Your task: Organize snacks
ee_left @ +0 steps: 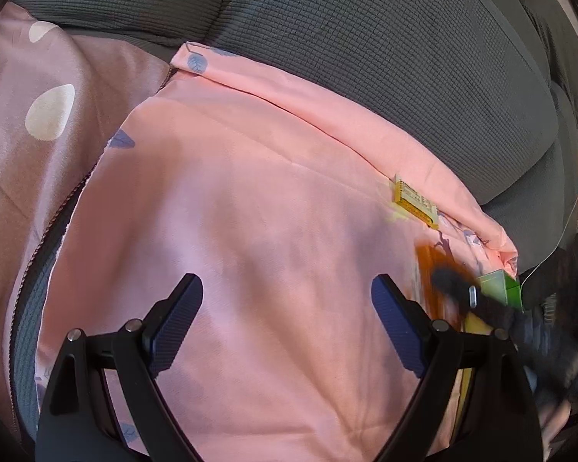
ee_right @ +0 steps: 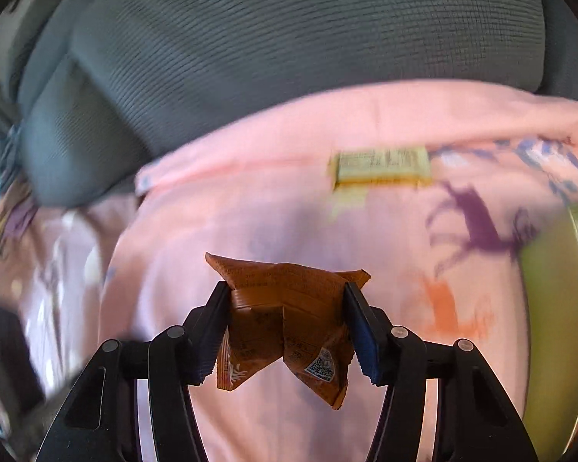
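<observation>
Seen from the left wrist camera, the left gripper (ee_left: 287, 319) hangs over a pink sheet (ee_left: 250, 211) spread across a sofa seat, its two blue-padded fingers (ee_left: 175, 329) spread wide apart with nothing between them. A grey ribbed back cushion (ee_left: 385, 57) rises behind the sheet, and a mauve pillow with white spots (ee_left: 50, 123) lies to the left. Near the sheet's far fold, a small yellow snack packet (ee_left: 414, 203) lies flat on the fabric. At the right edge, the right gripper (ee_left: 478, 300) appears as a dark, motion-blurred shape with an orange smear beside it, partly covering a green box (ee_left: 503, 287); what sits below the box is too blurred to make out.

Seen from the right wrist camera, the right gripper (ee_right: 285, 323) is clamped on an orange snack packet (ee_right: 285, 319), pinched crumpled between both pads and held above the pink sheet (ee_right: 289, 211), clear of the fabric. A printed code square shows on the packet's lower right corner. Beyond it, the yellow snack packet (ee_right: 381, 167), blurred, rests on the sheet just before the fold, with a purple printed figure (ee_right: 478, 223) on the cloth to its right. A yellow-green container (ee_right: 555, 308) fills the right edge, its contents not clear. The grey cushion (ee_right: 289, 38) spans the background.
</observation>
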Demonstrator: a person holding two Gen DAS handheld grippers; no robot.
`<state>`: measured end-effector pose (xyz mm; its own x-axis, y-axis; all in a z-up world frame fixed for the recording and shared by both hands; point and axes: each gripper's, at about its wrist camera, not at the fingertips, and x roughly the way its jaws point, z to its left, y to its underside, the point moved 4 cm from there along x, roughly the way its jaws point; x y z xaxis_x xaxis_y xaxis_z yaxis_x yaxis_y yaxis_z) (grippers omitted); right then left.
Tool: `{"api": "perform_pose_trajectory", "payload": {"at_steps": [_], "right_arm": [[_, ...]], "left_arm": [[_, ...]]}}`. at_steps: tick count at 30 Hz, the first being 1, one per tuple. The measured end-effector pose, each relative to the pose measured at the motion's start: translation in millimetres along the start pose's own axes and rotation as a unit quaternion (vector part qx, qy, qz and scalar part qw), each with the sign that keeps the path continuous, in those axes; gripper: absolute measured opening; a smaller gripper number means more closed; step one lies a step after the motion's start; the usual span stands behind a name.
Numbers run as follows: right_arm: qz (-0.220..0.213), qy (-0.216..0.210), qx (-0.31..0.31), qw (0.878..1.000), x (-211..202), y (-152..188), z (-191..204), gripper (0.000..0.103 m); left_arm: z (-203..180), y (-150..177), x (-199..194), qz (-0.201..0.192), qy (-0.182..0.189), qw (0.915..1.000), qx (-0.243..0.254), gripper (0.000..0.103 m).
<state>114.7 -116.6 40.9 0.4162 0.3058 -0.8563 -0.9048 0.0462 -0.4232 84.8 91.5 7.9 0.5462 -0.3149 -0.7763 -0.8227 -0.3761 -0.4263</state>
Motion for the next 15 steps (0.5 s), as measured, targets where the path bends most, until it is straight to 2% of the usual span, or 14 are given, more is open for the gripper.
{"api": "perform_pose_trajectory", "payload": {"at_steps": [4,8,12,15], "right_arm": [[0.023,0.011,-0.037,0.999,-4,28,2,0.06],[0.029,0.019,-0.058,0.998,2,32,7,0.061],[0.034,0.005,-0.048,0.998,-2,34,0,0.063],[0.015,0.005,-0.036,0.999,-12,36,-4,0.064]], "left_arm": [[-1,5,2,0.004,-0.017,0.9998,0.008,0.089],[-6,10,4,0.011,-0.018,0.9996,0.02,0.089],[-13,16,2,0.009,-0.016,0.9992,0.034,0.089],[-19,21,2,0.01,-0.012,0.999,0.043,0.089]]}}
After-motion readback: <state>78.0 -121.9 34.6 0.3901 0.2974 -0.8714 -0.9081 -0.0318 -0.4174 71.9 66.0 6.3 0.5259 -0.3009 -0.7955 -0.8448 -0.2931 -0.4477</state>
